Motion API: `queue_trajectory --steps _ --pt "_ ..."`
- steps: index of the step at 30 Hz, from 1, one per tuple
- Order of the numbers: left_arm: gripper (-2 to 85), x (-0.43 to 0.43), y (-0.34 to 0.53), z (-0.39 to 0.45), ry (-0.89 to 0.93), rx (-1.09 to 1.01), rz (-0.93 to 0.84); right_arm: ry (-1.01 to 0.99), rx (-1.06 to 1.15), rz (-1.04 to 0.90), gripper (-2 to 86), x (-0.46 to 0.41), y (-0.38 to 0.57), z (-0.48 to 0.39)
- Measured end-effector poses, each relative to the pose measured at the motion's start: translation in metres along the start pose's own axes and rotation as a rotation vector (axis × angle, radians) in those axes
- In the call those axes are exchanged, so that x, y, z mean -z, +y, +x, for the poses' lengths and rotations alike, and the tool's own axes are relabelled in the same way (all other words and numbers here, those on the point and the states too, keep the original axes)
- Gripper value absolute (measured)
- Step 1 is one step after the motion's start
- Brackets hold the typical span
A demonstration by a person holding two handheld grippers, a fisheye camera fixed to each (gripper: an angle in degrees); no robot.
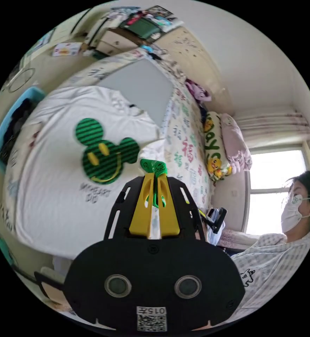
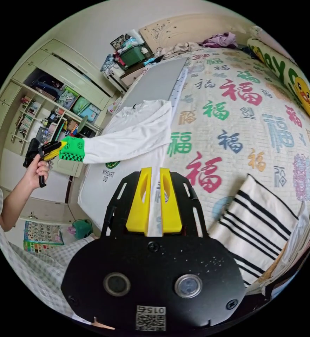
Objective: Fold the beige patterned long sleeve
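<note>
While my left gripper (image 1: 154, 182) pinches the green checked cuff (image 1: 154, 167) between pressed-together jaws, my right gripper (image 2: 154, 196) clamps white cloth, likely the shirt's edge. The long sleeve shirt (image 1: 74, 168), pale with a green smiley print, lies spread on the patterned bed (image 2: 239, 116), its sleeve (image 2: 126, 142) stretched out to my left hand (image 2: 35, 172). Sleeve-folding appears under way; next, I judge, the cuff must be carried across the body and laid flat.
</note>
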State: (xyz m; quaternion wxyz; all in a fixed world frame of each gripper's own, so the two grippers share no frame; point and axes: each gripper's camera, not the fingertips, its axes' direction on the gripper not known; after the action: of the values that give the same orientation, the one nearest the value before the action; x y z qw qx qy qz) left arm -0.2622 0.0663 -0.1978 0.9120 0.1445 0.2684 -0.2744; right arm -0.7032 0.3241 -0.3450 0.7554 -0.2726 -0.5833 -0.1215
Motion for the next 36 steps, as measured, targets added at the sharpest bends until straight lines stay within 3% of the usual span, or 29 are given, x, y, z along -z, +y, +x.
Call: queue_trajectory --steps 5,10,13,17,20,26,30,36 --pt "-0.6 0.039 0.014 -0.095 -0.012 0.134 -0.008 -0.095 0.087 -0.117 5.4 -0.083 -0.040 -0.126" --pt "-0.7 0.043 0.016 -0.164 0.118 0.216 -0.045 -0.053 0.032 -0.243 5.3 -0.151 -0.058 -0.205" --pt "-0.7 0.033 0.014 -0.192 0.163 0.217 -0.114 -0.068 -0.076 -0.252 4.9 -0.165 -0.061 -0.210" --pt "-0.7 0.036 0.012 -0.221 0.029 0.224 -0.246 -0.032 -0.280 -0.187 4.9 -0.147 -0.056 -0.180" --pt "-0.5 0.058 0.004 -0.236 -0.055 0.237 -0.244 -0.025 -0.429 -0.107 5.3 -0.124 -0.046 -0.148" --pt "4.1 0.054 -0.083 -0.170 0.008 -0.039 -0.148 -0.082 -0.539 0.019 7.9 -0.109 -0.053 -0.107" --pt "7.4 -0.019 -0.169 -0.080 0.120 -0.242 -0.187 -0.159 -0.574 0.042 9.0 -0.128 -0.065 -0.090" --pt "10.4 -0.151 -0.253 0.039 0.038 -0.412 -0.292 -0.237 -0.593 0.030 10.1 -0.142 -0.068 -0.079"
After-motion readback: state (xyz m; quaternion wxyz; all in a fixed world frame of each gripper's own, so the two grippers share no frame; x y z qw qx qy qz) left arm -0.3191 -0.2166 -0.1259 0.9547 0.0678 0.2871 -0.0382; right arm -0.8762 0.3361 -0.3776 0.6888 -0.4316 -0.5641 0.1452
